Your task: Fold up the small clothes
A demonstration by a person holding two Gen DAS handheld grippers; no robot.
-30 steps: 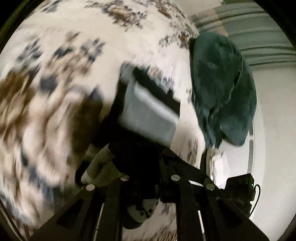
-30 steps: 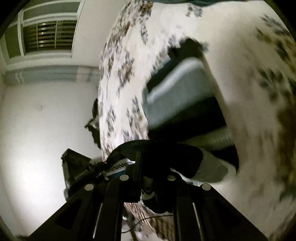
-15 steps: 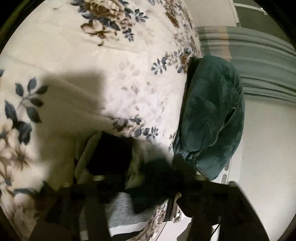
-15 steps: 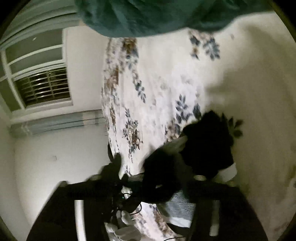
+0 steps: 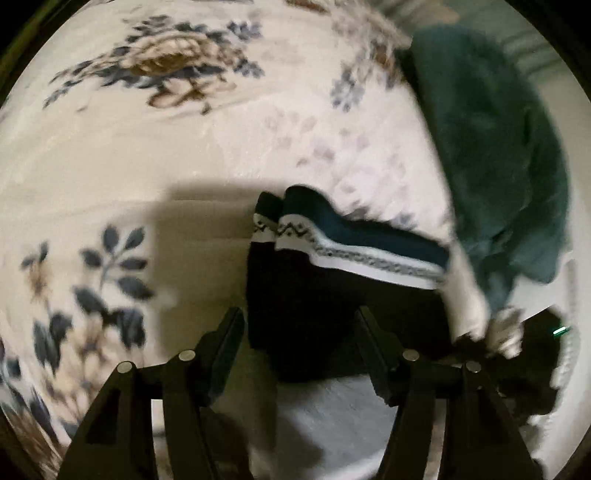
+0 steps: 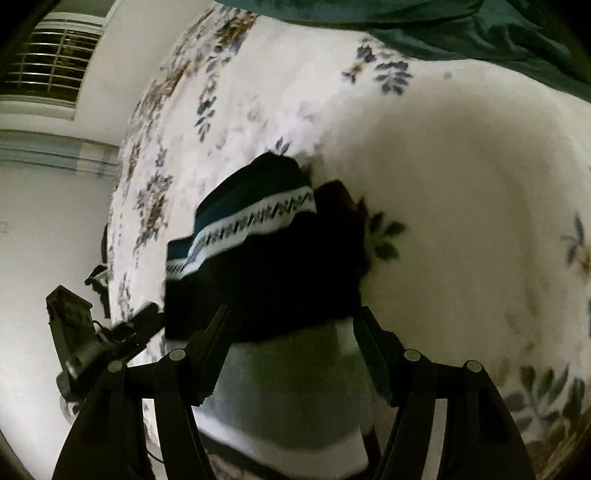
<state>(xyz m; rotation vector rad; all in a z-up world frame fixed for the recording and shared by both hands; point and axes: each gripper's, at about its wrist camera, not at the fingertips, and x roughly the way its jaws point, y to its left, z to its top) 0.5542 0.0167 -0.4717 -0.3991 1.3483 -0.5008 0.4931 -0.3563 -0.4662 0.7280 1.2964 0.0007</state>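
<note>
A small folded garment (image 5: 332, 280) lay on a bed (image 5: 184, 155) covered by a cream floral bedspread printed with blue leaves and brown blossoms, its surface soft and lightly quilted. In the left wrist view the garment sat just past 12 o'clock of the left gripper (image 5: 299, 325), a dark knit piece with a teal panel and a white band carrying a zigzag pattern; a pale grey layer showed beneath it, nearest the camera. A dark green plush blanket (image 5: 495, 147) lay heaped at 2 o'clock, at the bed's edge. In the right wrist view the same garment (image 6: 266, 266) lay at 12 o'clock of the right gripper (image 6: 291, 325), with the green blanket (image 6: 461, 33) along the top edge. White walls, a pale moulding and a barred window (image 6: 48, 62) at 10 o'clock closed the room. The other gripper's dark body showed at 8 o'clock. No readable writing or label appeared; both views were blurred. Both pairs of jaws had just been opening and stood released, spread apart over the near edge of the garment with no cloth pinched between them.
</note>
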